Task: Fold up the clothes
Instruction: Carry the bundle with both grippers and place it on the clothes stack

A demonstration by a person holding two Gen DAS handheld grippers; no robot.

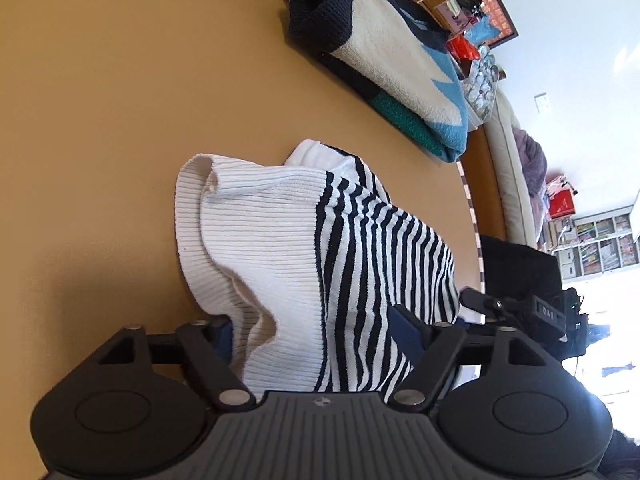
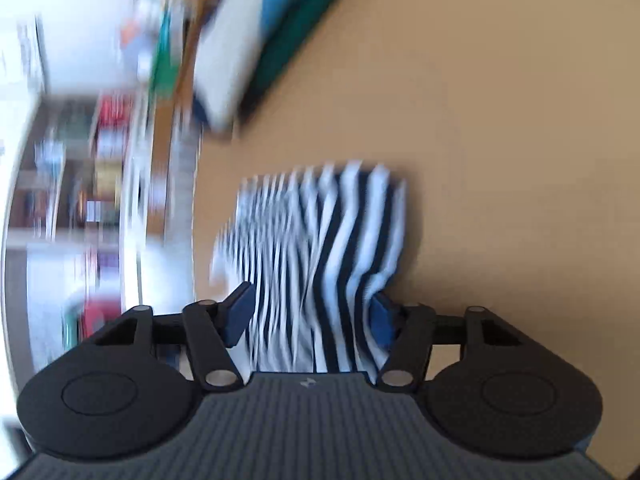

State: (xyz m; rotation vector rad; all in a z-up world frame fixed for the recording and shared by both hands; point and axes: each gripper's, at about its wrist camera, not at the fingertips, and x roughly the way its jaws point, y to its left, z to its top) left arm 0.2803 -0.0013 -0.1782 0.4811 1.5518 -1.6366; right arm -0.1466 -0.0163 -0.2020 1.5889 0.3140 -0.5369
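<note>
Left wrist view: a tan table [image 1: 100, 120] was seen filling the frame from 9 to 12 o'clock. At centre, a knitted garment [image 1: 304, 256], white ribbed on its 9 o'clock side and navy-and-white striped on its 3 o'clock side, was found bunched on the table and drawn in between the blue pads of the left gripper [image 1: 318, 334] at 6 o'clock. Cloth was seen against both pads, so the tongs were judged to be pinching a thick fold of the garment. A folded sweater [image 1: 396, 60] in cream, navy, blue and teal was noted at 1 o'clock, well apart from the striped piece. A cluttered shelf [image 1: 600, 244] was seen at 3 o'clock, beyond the table edge.

Right wrist view, heavily blurred: the striped garment [image 2: 320, 248] was seen at centre, running down into the right gripper [image 2: 308, 318] at 6 o'clock. Its pads were pressed onto the striped cloth from both sides. The folded sweater [image 2: 256, 40] was made out at 11 o'clock.
</note>
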